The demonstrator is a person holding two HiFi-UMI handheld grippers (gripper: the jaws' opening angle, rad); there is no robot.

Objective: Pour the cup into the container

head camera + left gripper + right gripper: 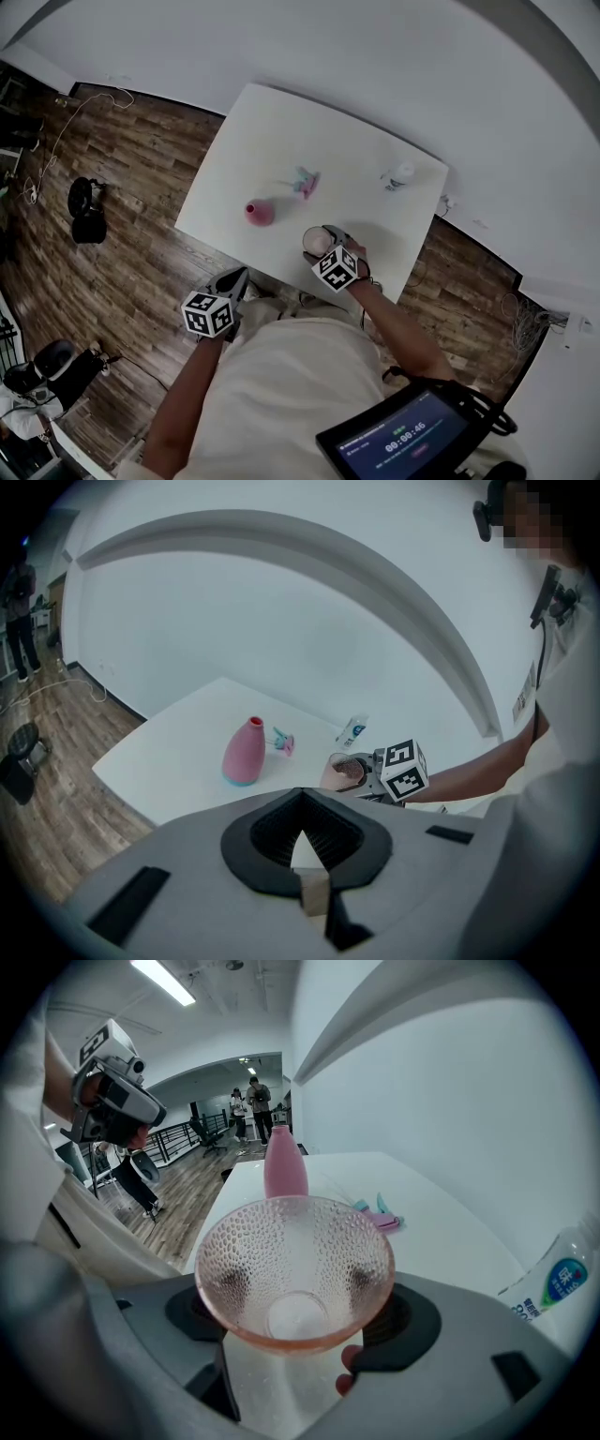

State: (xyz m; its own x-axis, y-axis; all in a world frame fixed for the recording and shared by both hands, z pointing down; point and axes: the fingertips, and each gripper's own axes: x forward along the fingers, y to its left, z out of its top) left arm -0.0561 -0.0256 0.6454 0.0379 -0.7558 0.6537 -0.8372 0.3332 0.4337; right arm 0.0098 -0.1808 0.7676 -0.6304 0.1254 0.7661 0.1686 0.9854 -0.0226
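Right gripper (293, 1312) fingers clamped on dimpled pink glass cup (293, 1260), held upright, presumably against spilling. Pink vase (284, 1162) stood on worktop (272, 141) beyond fingers, well apart. Left gripper (305, 855) fingers together, empty, idle.

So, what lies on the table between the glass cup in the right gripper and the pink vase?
Nothing: in the head view only bare white table separates the cup from the pink vase; a pink-teal item sits farther back.
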